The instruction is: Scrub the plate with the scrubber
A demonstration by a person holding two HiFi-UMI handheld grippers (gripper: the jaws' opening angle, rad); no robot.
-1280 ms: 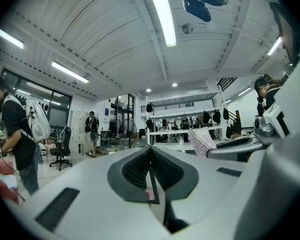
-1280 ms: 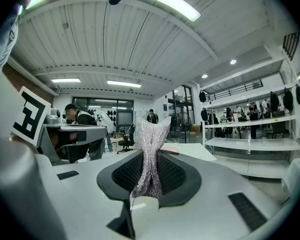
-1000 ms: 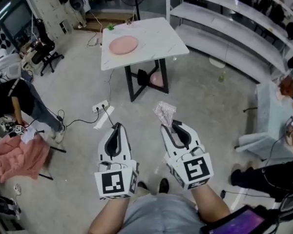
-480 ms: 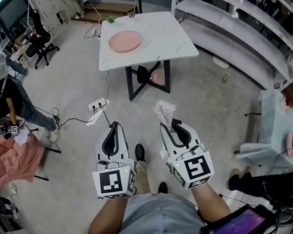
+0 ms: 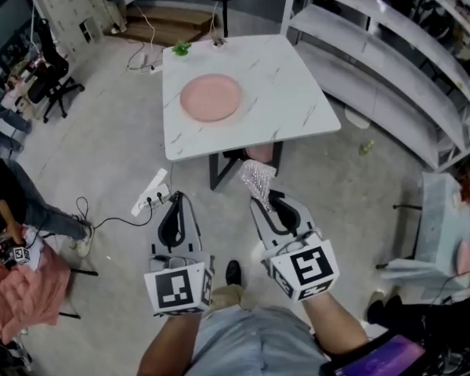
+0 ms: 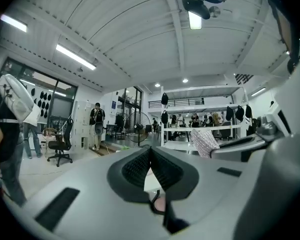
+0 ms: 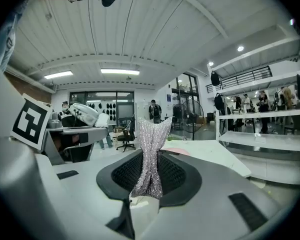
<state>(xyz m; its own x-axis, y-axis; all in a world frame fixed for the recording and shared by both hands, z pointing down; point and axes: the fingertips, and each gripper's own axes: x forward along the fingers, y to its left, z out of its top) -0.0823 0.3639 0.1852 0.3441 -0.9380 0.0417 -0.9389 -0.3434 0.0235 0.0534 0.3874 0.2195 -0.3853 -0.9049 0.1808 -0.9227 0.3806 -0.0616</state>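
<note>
Plate [image 5: 211,98] pink, flat on white table [image 5: 290,92], left-centre of top. Untouched as far as visible; scrubbing not started.
Scrubber [image 5: 258,180] silver mesh, clamped in right gripper [image 5: 260,198], sticking up past tips, well short of plate.
Left gripper [image 5: 176,202] jaws together, nothing between.
Left to do: reach table, get scrubber onto plate, scrub.
Vs 1 s ago: table and plate closer in head view; grips unchanged.
</note>
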